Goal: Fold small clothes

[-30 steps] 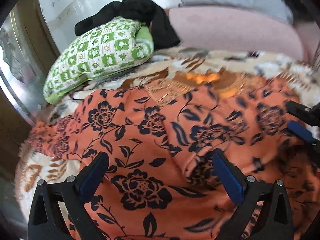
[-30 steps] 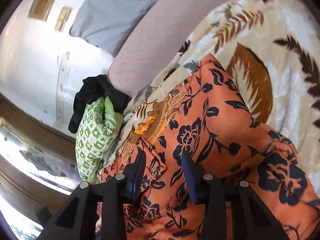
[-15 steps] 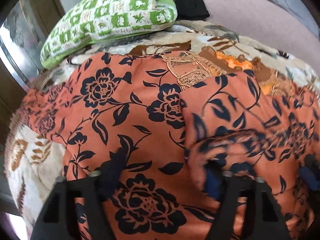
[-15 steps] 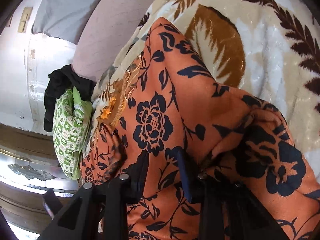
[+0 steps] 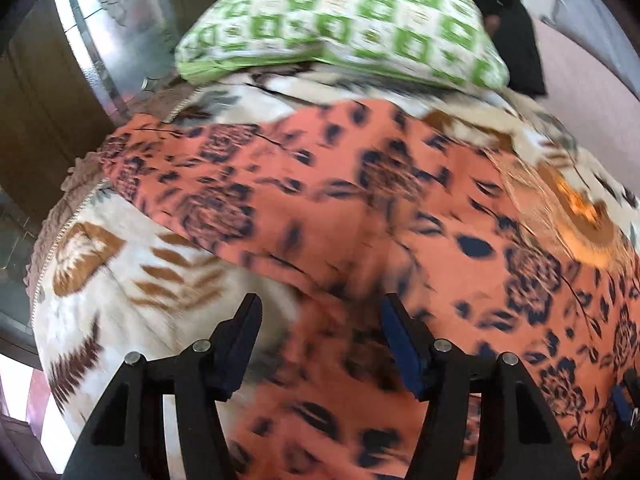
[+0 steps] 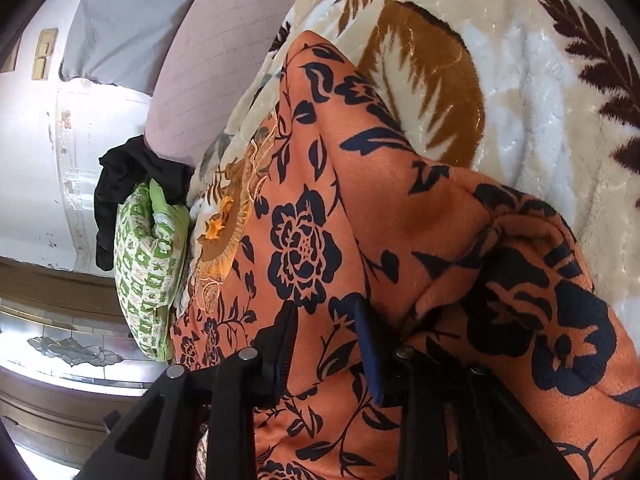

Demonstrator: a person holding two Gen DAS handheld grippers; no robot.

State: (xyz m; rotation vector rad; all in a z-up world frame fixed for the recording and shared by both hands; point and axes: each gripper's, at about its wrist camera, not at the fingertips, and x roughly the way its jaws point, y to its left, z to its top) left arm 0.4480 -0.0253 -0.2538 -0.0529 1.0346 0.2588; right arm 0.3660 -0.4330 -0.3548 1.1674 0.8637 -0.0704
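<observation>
Left wrist view, motion-blurred: orange garment [image 5: 360, 216] with dark navy floral print, spread across a cream blanket [image 5: 132, 276] patterned with brown leaves, on a bed. Left hand-held gripper [image 5: 320, 320]: jaws set wide apart, blue pads facing inward, fabric lying between them but not pinched; nothing held. Beyond the garment: green-and-white checked pillow [image 5: 336, 24], with a black cloth [image 5: 516, 28] just behind its right end. Right wrist view, sharp: same orange garment [image 6: 320, 208] folded over on itself, a doubled layer bunched at the right side [image 6: 532, 292], cream blanket [image 6: 540, 92] bare beyond it. Right hand-held gripper [image 6: 324, 332]: jaws partly apart, a gap visible between the pads, garment cloth running through that gap; whether it has hold of the cloth cannot be told. Further back in this view: checked pillow [image 6: 148, 276], black cloth [image 6: 132, 176] touching its top, pale pink bolster [image 6: 224, 60] behind the blanket's edge.
</observation>
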